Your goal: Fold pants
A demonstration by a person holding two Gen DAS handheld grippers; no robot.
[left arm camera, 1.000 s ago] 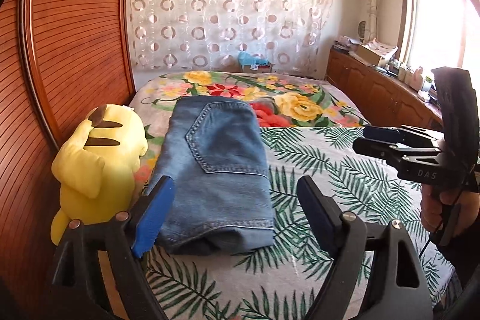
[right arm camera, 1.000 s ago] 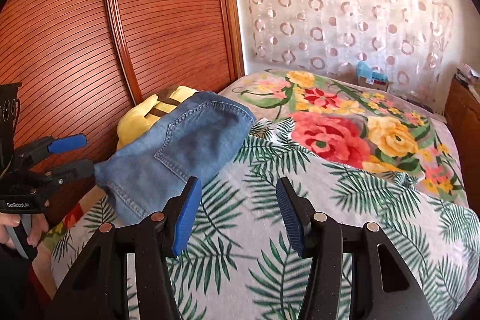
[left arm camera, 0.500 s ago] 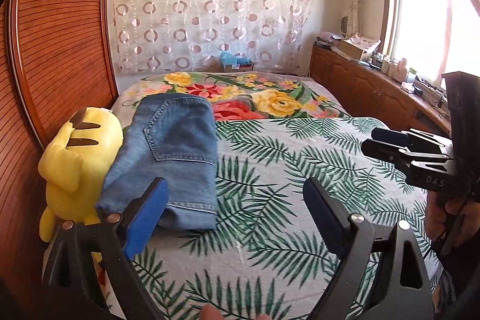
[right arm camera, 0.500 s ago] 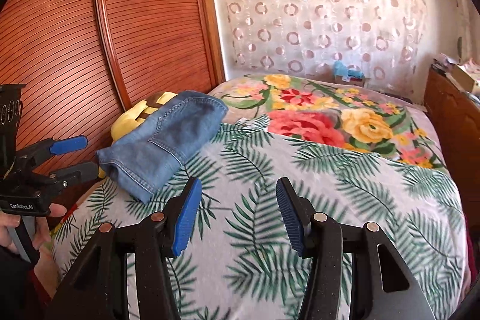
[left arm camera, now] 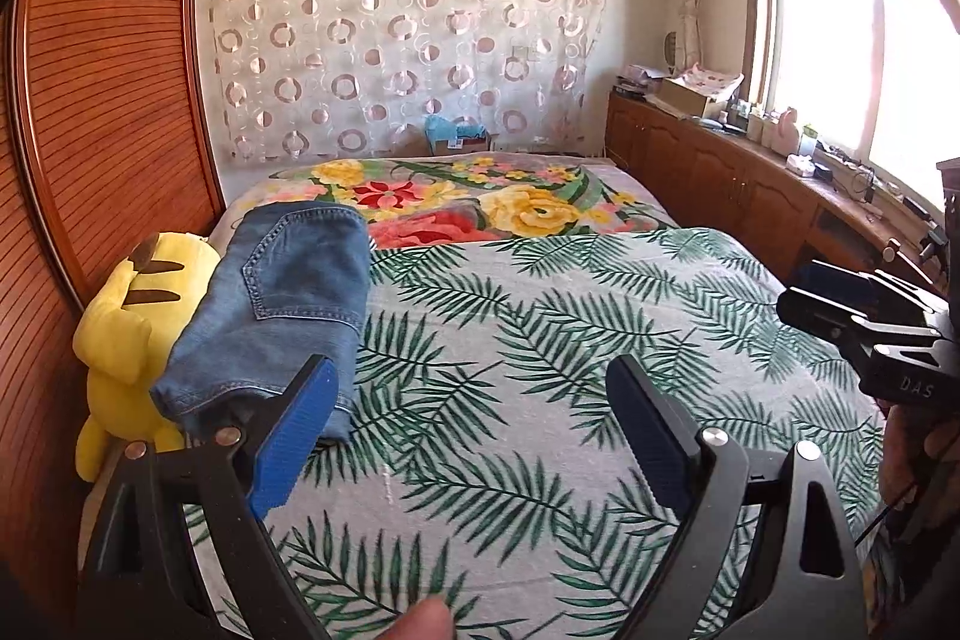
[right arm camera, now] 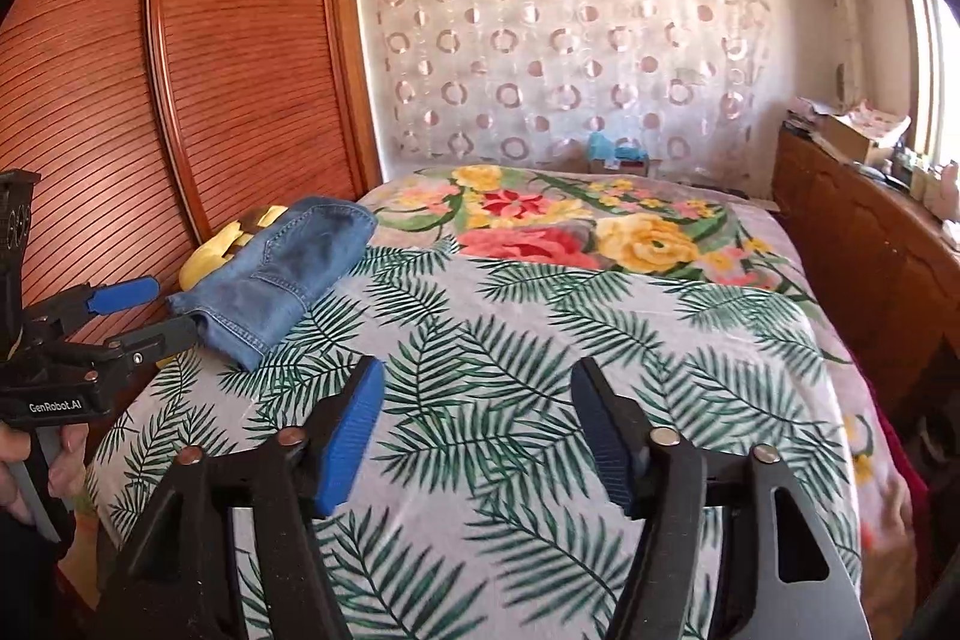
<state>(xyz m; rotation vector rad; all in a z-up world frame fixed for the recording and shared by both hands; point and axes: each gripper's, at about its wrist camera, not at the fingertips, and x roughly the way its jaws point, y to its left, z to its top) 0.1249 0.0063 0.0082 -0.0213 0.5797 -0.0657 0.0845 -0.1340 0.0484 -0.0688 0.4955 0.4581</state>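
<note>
The blue denim pants [left arm camera: 276, 304] lie folded into a compact stack at the left side of the bed, back pocket up, resting partly against a yellow plush toy [left arm camera: 129, 334]. They also show in the right wrist view [right arm camera: 276, 274]. My left gripper [left arm camera: 474, 430] is open and empty, held above the leaf-print bedspread, to the right of the near end of the pants. My right gripper [right arm camera: 477, 418] is open and empty over the middle of the bed. Each gripper appears side-on in the other's view: the right gripper [left arm camera: 840, 304] and the left gripper [right arm camera: 144, 316].
The bed [left arm camera: 570, 340] has a palm-leaf cover near me and a floral blanket [left arm camera: 480, 208] farther back. A slatted wooden wardrobe [right arm camera: 198, 88] runs along the left. Wooden cabinets [left arm camera: 720, 172] with clutter stand under the window at the right. A curtain [left arm camera: 396, 28] hangs behind.
Both grippers have pulled back from the folded pants, so the pants look smaller and farther left. The pants stay folded in place. Both grippers stay open.
</note>
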